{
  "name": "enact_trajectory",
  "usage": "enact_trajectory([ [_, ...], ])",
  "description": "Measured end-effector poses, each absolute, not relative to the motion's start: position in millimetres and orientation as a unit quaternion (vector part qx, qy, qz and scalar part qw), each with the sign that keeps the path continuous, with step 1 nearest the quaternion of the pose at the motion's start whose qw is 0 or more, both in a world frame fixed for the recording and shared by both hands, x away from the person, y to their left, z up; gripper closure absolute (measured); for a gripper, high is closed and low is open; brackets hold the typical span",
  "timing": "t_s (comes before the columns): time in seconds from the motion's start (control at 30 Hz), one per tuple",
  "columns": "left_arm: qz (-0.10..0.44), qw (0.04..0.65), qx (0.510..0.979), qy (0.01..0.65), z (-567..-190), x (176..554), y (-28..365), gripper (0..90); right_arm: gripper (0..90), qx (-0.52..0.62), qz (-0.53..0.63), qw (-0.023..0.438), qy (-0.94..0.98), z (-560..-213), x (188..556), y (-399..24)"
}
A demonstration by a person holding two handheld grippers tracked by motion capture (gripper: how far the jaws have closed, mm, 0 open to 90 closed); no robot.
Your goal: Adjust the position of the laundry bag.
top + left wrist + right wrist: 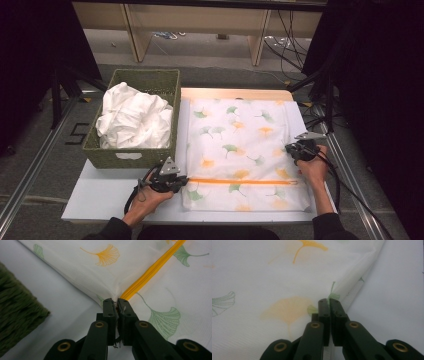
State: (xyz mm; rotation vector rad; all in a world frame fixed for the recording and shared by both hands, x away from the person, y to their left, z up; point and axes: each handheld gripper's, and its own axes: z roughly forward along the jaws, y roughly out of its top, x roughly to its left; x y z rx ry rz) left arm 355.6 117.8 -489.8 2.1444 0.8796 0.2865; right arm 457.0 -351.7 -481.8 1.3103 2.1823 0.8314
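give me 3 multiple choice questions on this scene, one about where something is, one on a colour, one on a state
1. Where does the green basket stand relative to the leaf-print bag?
A. left of it in the high view
B. on top of it
C. right of it in the high view

2. What colour is the bag's zipper?
A. blue
B. orange
C. black

3. How does the left gripper stand?
A. wide open above the basket
B. shut on the white cloth in the basket
C. shut on the bag at the zipper's end

Answers:
1 A, the basket with the white cloth sits beside the bag's left edge.
2 B, an orange line runs across the bag near its front edge.
3 C, the left gripper view shows its jaws pinching fabric where the zipper ends.
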Motion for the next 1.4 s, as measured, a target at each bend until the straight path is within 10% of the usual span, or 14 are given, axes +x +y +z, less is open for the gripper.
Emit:
enact_trajectory([
  [0.47,0.119,0.384,0.848,0.347,-488,349,133,84.5,87.2,0.437,0.314,0.245,0.807,-483,464,-337],
  [0.93,0.116,0.379,0.843,0.363,-491,351,136,80.3,43.6,0.462,0.321,0.230,0.794,-471,445,-346],
  [1.4,0.127,0.412,0.812,0.393,-475,345,132,34.8,35.2,0.473,0.356,0.218,0.776,-452,394,-363],
])
